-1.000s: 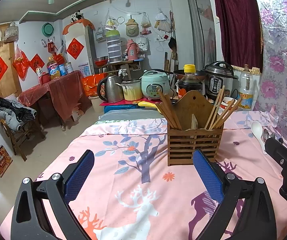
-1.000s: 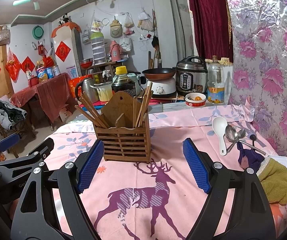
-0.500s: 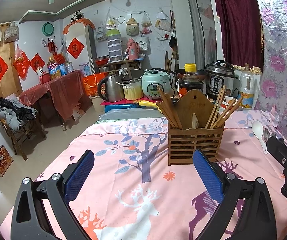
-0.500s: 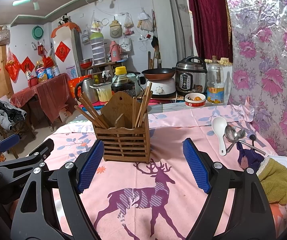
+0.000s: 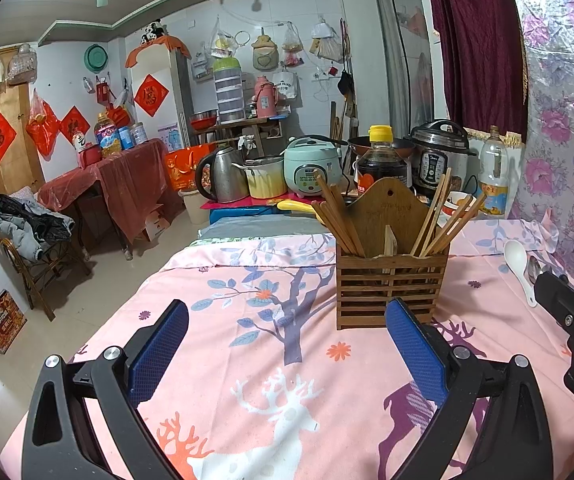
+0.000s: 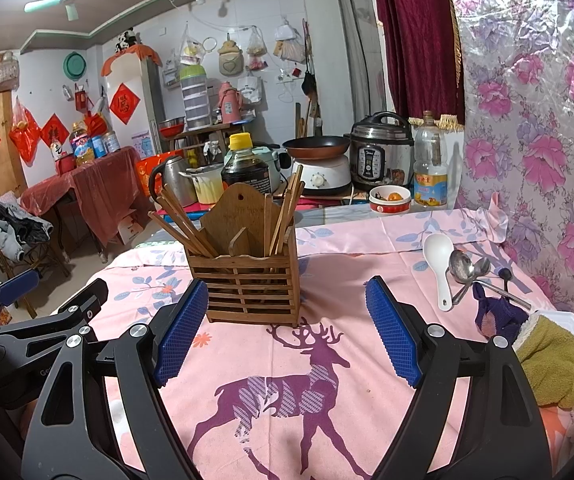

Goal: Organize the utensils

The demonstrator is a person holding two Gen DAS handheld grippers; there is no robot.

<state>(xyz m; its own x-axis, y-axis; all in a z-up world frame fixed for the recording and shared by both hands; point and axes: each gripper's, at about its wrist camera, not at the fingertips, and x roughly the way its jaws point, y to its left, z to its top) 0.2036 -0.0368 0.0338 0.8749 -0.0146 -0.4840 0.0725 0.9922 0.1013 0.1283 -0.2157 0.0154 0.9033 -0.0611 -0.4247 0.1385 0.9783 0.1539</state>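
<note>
Hovering both grippers wide open and empty: I am keeping the wooden holder [image 6: 247, 276] ahead of the right gripper [image 6: 287, 332], nearer its left finger, and ahead-right of the left gripper [image 5: 287, 352].

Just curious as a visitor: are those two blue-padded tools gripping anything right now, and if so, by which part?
Nothing is held. The left tool and the right tool both stand open over the tablecloth, short of the wooden utensil holder. The spoons lie untouched.
</note>
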